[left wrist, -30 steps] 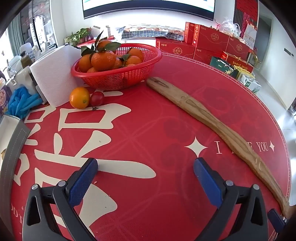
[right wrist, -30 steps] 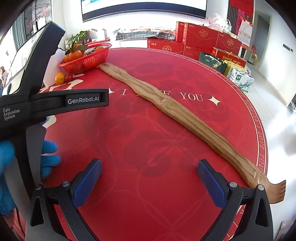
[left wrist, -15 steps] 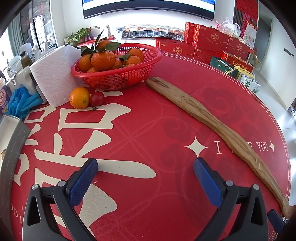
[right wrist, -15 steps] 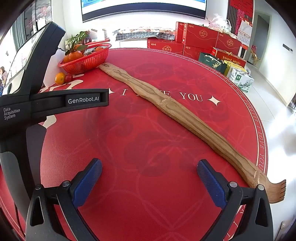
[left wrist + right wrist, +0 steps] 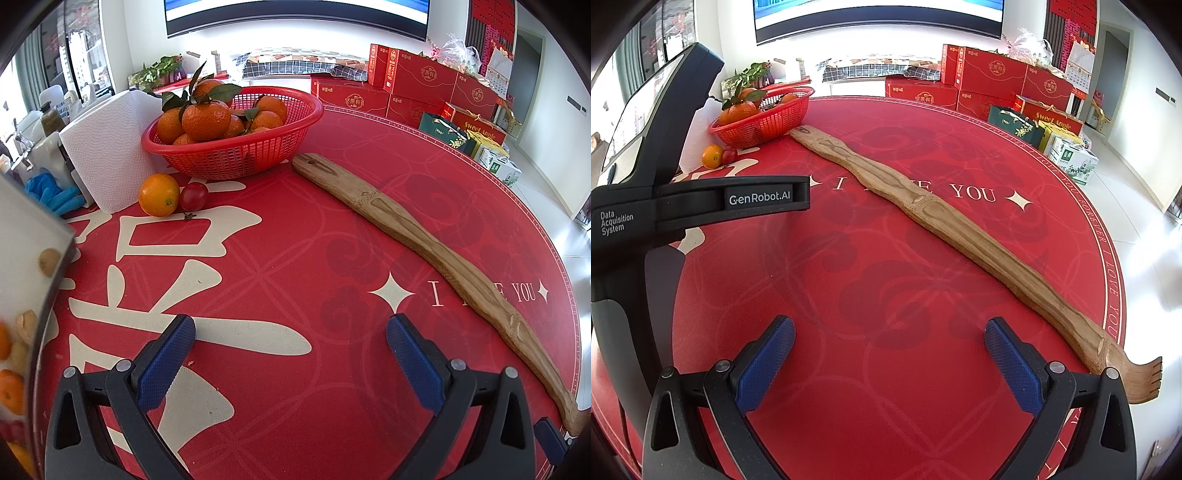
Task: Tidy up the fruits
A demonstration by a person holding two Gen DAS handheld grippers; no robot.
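Left wrist view first: my left gripper hovers low over the red table, jaws spread wide with nothing between them. Far ahead and left of the jaws, a loose orange and a small tomato sit touching, just in front of the basket heaped with oranges. I judge the step is to reach for that orange: come in level, straddle it, and close gently so the tomato isn't nudged. A paper roll crowds the orange's left side, so I'd approach from the right. A long wooden stick runs ahead and right of the jaws. My right gripper is also spread and empty, with open table ahead of it.
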